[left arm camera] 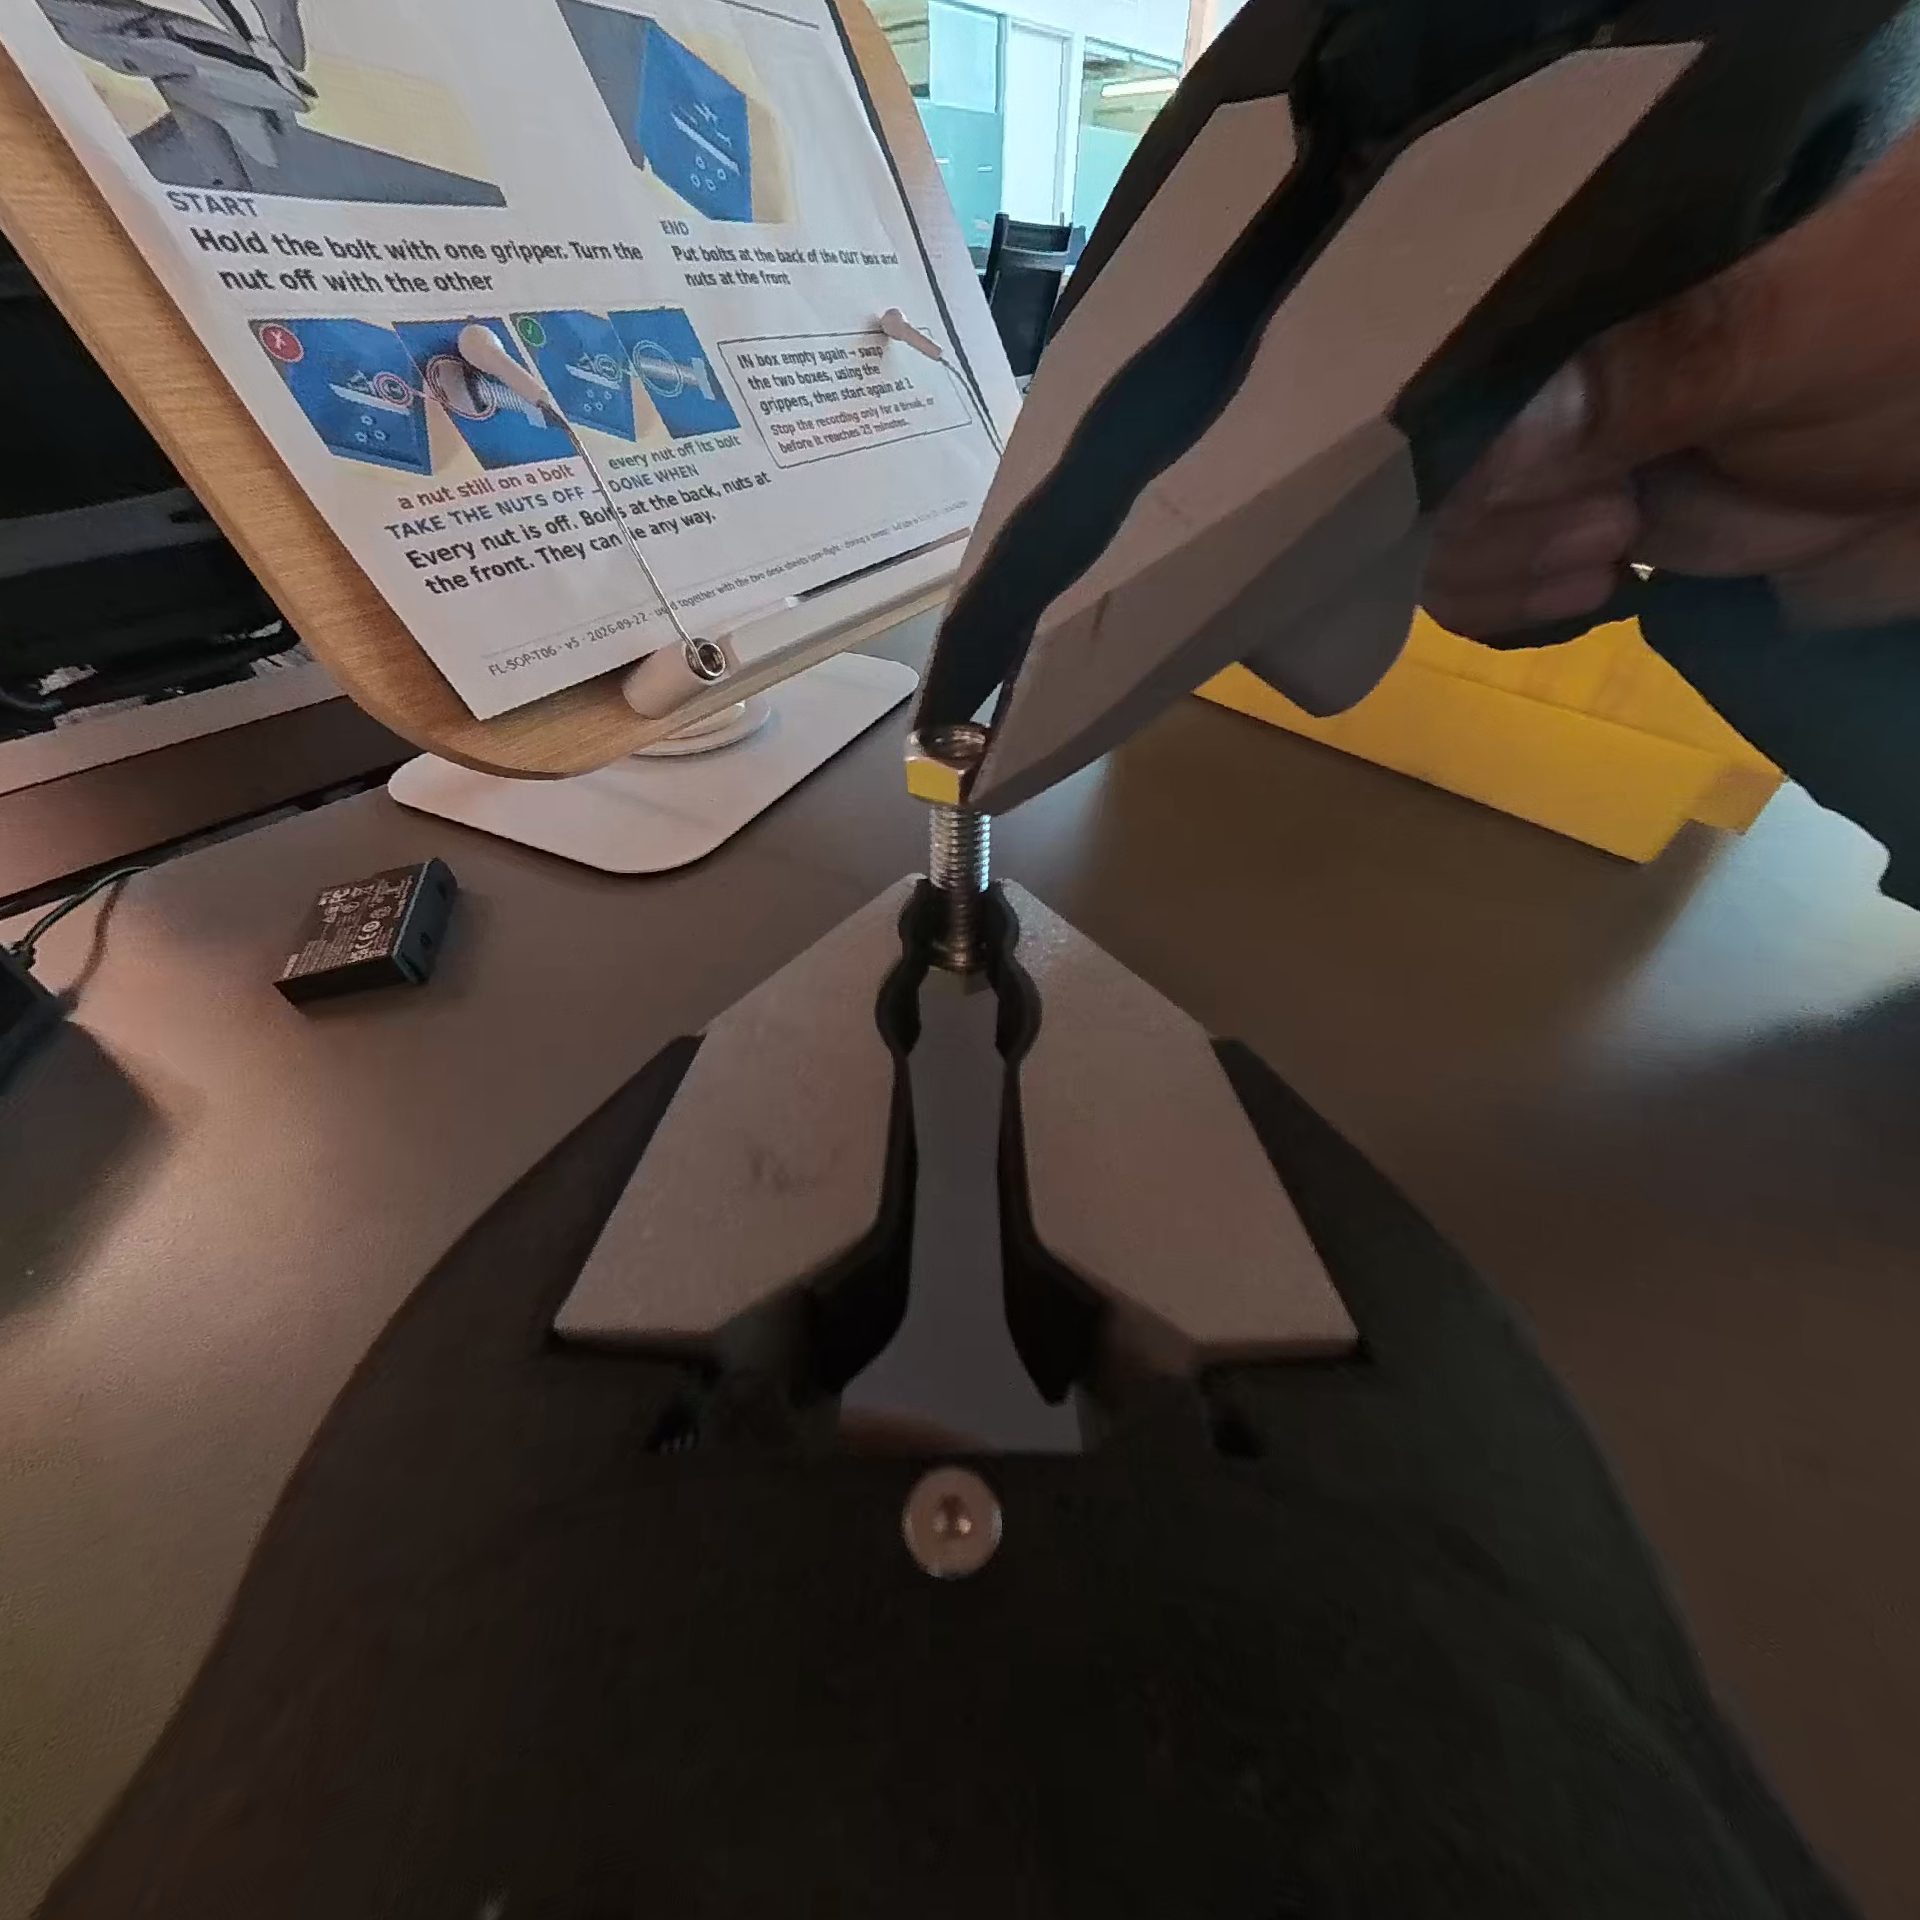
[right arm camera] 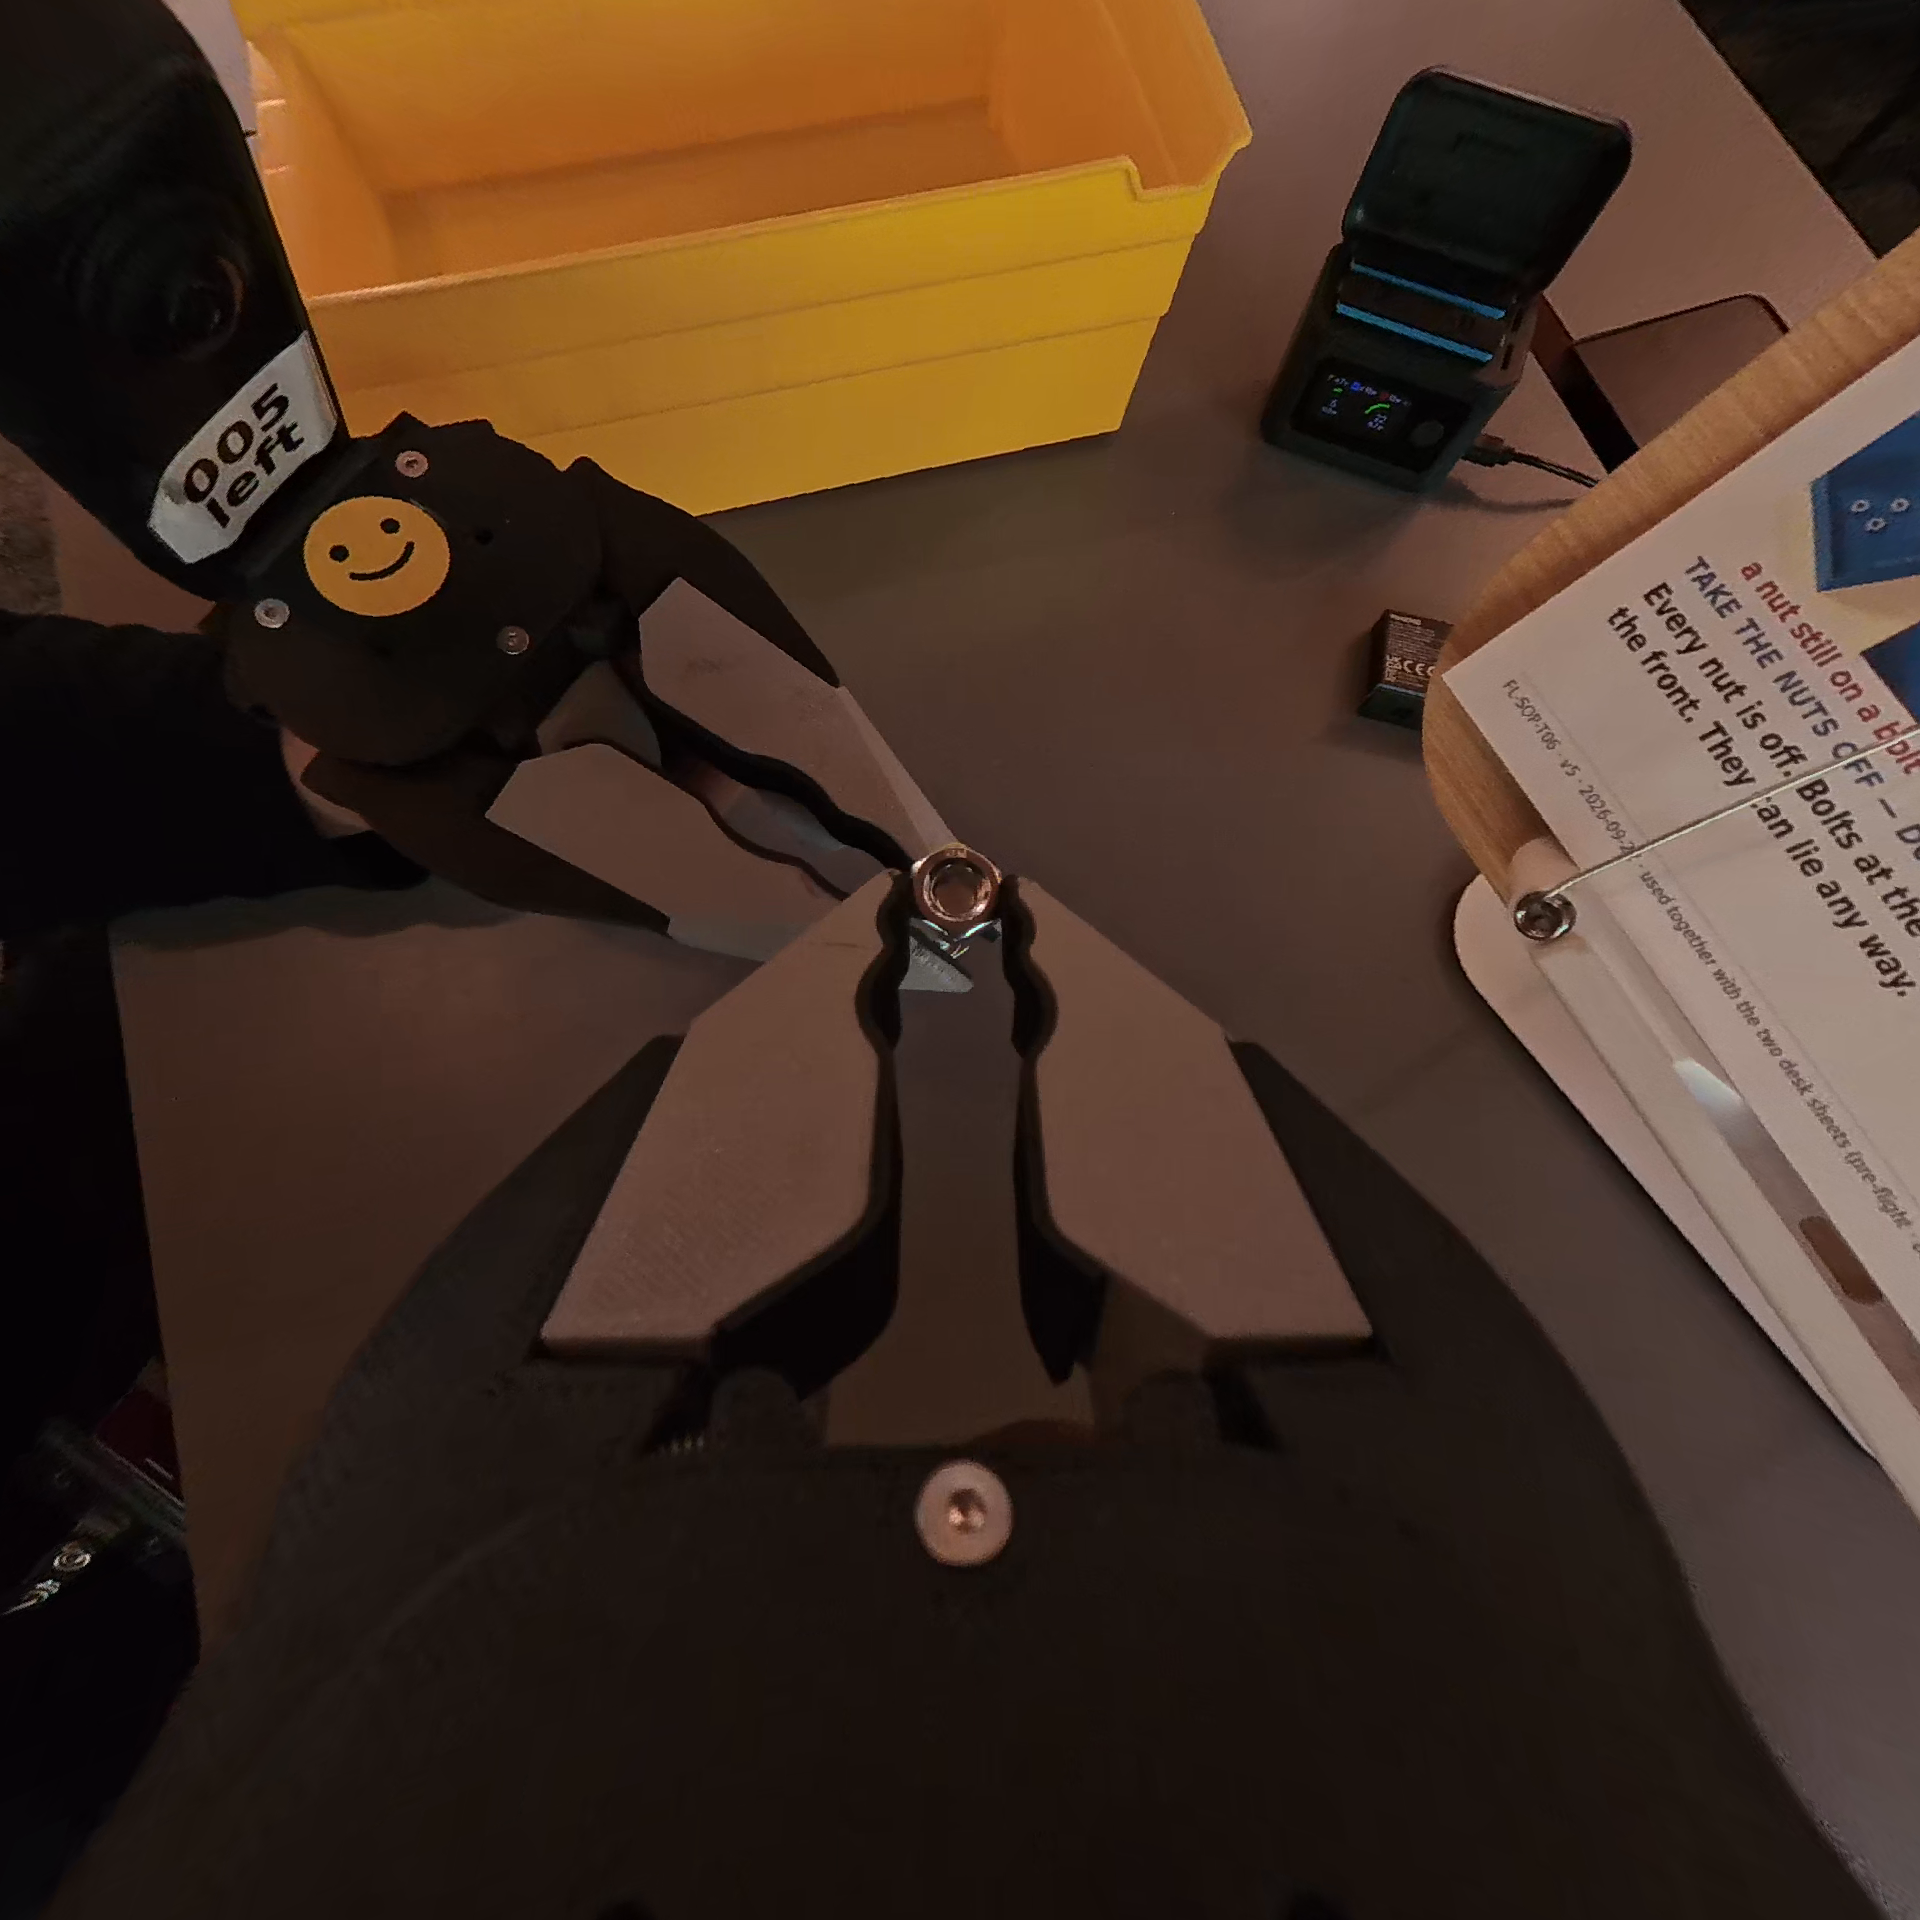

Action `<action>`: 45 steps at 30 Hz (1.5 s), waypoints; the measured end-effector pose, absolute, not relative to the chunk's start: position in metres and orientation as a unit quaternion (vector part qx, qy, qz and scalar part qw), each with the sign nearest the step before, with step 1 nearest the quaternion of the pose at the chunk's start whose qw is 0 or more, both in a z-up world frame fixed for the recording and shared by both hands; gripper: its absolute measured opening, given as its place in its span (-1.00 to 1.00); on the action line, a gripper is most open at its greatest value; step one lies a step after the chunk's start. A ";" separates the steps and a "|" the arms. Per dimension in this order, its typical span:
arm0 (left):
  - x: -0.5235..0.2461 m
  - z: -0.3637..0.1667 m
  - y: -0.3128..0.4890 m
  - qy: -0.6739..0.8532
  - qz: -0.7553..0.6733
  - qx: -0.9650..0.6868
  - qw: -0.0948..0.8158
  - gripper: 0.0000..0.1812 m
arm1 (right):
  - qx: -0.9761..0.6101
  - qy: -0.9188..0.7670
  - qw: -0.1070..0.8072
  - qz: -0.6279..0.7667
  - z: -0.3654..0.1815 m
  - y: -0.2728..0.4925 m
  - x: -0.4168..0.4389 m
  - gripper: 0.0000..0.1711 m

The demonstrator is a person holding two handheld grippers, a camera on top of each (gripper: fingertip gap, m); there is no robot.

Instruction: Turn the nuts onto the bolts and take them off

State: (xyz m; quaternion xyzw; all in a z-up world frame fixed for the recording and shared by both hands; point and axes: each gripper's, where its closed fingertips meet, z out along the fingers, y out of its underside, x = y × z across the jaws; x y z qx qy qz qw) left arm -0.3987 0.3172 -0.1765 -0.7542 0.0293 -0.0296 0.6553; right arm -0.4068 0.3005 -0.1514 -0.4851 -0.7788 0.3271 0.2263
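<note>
A silver bolt (left arm camera: 953, 862) stands upright, and my left gripper (left arm camera: 956, 920) is shut on its lower part near the head. A hex nut (left arm camera: 937, 771) sits on the top end of the thread. My right gripper (left arm camera: 958, 758) comes down from the upper right and is shut on that nut. In the right wrist view I look down onto the nut (right arm camera: 954, 889) between the right gripper's (right arm camera: 954, 906) tips. The left gripper (right arm camera: 883, 873) reaches in from the left below it. Most of the bolt is hidden there.
A yellow bin (right arm camera: 727, 312) stands behind the grippers on the dark table (right arm camera: 1143, 675); it also shows in the left wrist view (left arm camera: 1507, 727). An instruction sheet on a wooden stand (left arm camera: 520, 416) is close by. A small black battery (left arm camera: 369, 935) and a charger case (right arm camera: 1444, 291) lie nearby. My two grippers' fingertips are within a few centimetres of each other.
</note>
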 end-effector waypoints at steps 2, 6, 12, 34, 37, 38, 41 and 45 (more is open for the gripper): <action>-0.399 -0.176 0.317 0.027 -0.029 -0.754 0.655 -0.93 | -0.487 -0.777 0.226 0.329 -0.151 0.301 -0.407 -0.85; -0.400 -0.175 0.316 0.024 -0.035 -0.751 0.658 -0.93 | -0.488 -0.773 0.226 0.338 -0.150 0.300 -0.408 -0.85; -0.400 -0.175 0.316 0.023 -0.039 -0.750 0.660 -0.93 | -0.487 -0.771 0.222 0.345 -0.150 0.299 -0.408 -0.85; -0.379 -0.172 0.310 0.073 -0.102 -0.738 0.663 -0.92 | -0.406 -0.810 0.230 0.354 -0.132 0.301 -0.386 -0.71; -0.361 -0.169 0.305 0.110 -0.142 -0.728 0.661 -0.92 | -0.368 -0.812 0.206 0.402 -0.127 0.288 -0.370 -0.68; -0.355 -0.168 0.303 0.121 -0.155 -0.725 0.661 -0.92 | -0.355 -0.809 0.199 0.423 -0.127 0.283 -0.364 -0.67; -0.339 -0.168 0.297 0.155 -0.189 -0.715 0.655 -0.92 | -0.322 -0.785 0.190 0.494 -0.128 0.274 -0.341 -0.62; -0.327 -0.164 0.289 0.183 -0.220 -0.699 0.656 -0.92 | -0.324 -0.739 0.216 0.550 -0.126 0.283 -0.325 -0.51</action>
